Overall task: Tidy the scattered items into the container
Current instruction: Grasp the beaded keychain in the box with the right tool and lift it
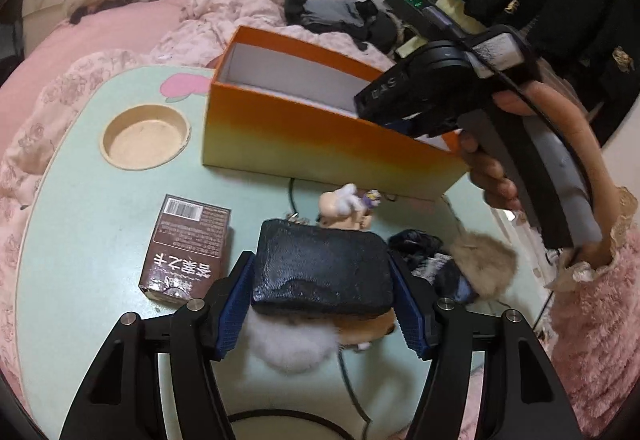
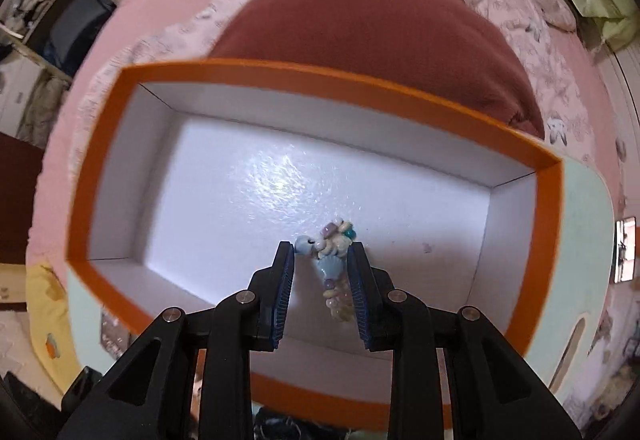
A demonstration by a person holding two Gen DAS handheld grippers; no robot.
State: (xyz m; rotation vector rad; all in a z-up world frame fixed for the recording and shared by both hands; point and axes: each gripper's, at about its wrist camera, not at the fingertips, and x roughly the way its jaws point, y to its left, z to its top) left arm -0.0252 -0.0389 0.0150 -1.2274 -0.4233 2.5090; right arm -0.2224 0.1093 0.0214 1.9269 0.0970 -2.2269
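Bedroom setting: pale green table (image 1: 80,175) laid over pink bedding (image 1: 100,35).

Item 1, orange box (image 1: 320,127): open-topped, white inside, standing at the table's 12 o'clock side in the left wrist view; it fills the middle of the right wrist view, its white floor bare apart from what hangs over it.

Item 2, beaded charm (image 2: 334,268): pastel beads with a pale blue piece, hanging above the box floor toward the 5 o'clock part of the interior, between the blue pads of the right gripper (image 2: 322,252). Jaws narrowly apart; the charm lies against the right-hand pad, with a gap to the left-hand pad. Whether it is pinched cannot be told.

Item 3, black pouch (image 1: 322,272): textured, shiny, sitting between the pads of the left gripper (image 1: 322,272), both pads against its sides. White and tan fur (image 1: 296,344) shows beneath it at 6 o'clock.

Item 4, brown carton (image 1: 188,248): barcode uppermost, on the table at 9 o'clock of the pouch.

Item 5, small figurine (image 1: 348,207): just past the pouch at 12 o'clock, before the box's front wall.

Item 6, tan fur ball (image 1: 484,260) and dark fabric (image 1: 424,252): at 3 o'clock of the pouch.

Item 7, round recess (image 1: 146,137) in the table: 9 o'clock of the box.

Item 8, person's hand (image 1: 492,175): gripping the right tool's handle at 3 o'clock, fluffy pink sleeve (image 1: 592,320) below.
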